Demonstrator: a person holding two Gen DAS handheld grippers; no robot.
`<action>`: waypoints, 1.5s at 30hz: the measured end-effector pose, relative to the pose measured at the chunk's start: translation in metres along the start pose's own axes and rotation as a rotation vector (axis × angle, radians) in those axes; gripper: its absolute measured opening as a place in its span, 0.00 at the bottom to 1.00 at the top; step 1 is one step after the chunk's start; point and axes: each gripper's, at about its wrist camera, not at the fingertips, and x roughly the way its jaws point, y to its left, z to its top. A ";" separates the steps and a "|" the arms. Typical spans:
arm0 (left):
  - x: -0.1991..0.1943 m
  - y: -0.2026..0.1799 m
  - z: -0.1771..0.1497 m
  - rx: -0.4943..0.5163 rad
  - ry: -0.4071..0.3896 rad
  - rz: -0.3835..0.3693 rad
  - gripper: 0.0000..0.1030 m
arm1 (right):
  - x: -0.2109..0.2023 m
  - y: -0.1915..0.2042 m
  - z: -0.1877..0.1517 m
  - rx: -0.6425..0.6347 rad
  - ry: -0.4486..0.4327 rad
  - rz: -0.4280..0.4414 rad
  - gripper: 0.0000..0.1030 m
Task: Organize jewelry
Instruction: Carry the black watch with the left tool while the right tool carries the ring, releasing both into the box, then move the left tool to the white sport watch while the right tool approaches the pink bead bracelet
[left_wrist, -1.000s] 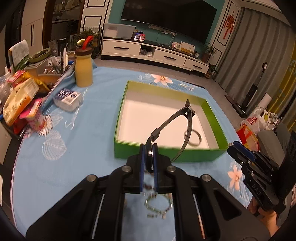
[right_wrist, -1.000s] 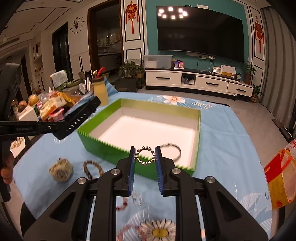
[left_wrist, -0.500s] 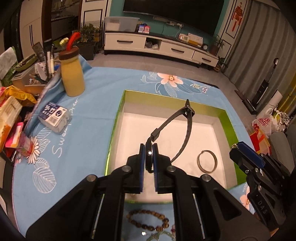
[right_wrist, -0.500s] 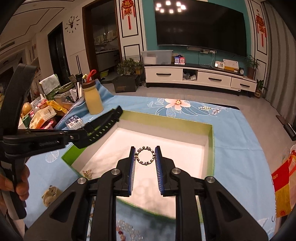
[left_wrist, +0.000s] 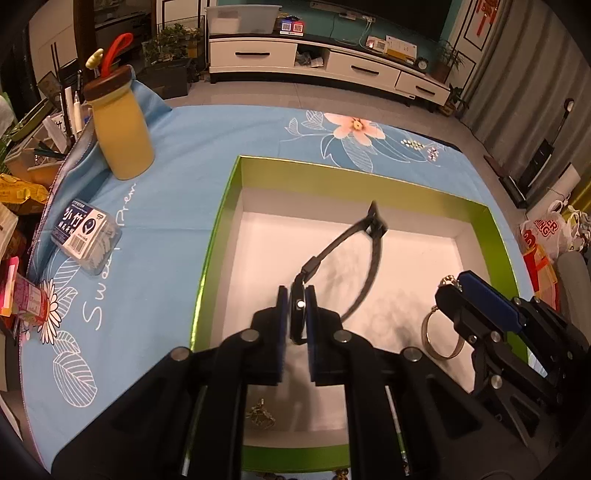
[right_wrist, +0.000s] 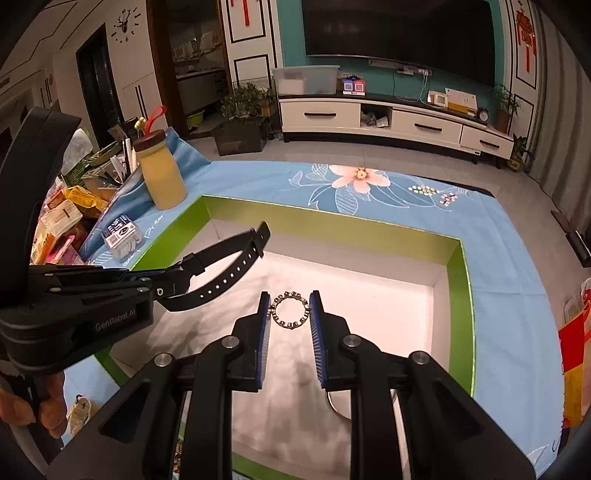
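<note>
Both tongs advanced over green box (left_wrist: 221, 206) since earlier frames; white floor now directly below. Left tongs (left_wrist: 297, 321) clenched on black watch (left_wrist: 299, 314), strap axis running forward-right, loop hanging above box floor. Right tongs (right_wrist: 289, 312) grasping beaded ring bracelet (right_wrist: 290, 310), held flat, likewise above floor. Drop path: straight down for both. Left view alone shows silver bangle (left_wrist: 430, 339) on box floor just under right tongs (left_wrist: 480, 302); right view hides most of it. Counter (left_wrist: 177, 184) beyond.
</note>
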 end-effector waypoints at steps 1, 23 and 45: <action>-0.001 -0.001 -0.001 -0.001 -0.001 0.000 0.09 | 0.001 0.000 0.000 0.001 0.002 -0.002 0.20; -0.095 -0.020 -0.053 0.094 -0.172 0.005 0.82 | -0.077 -0.014 -0.042 0.024 -0.107 -0.046 0.42; -0.164 0.058 -0.144 -0.116 -0.181 -0.054 0.98 | -0.143 -0.005 -0.107 0.044 -0.079 -0.020 0.67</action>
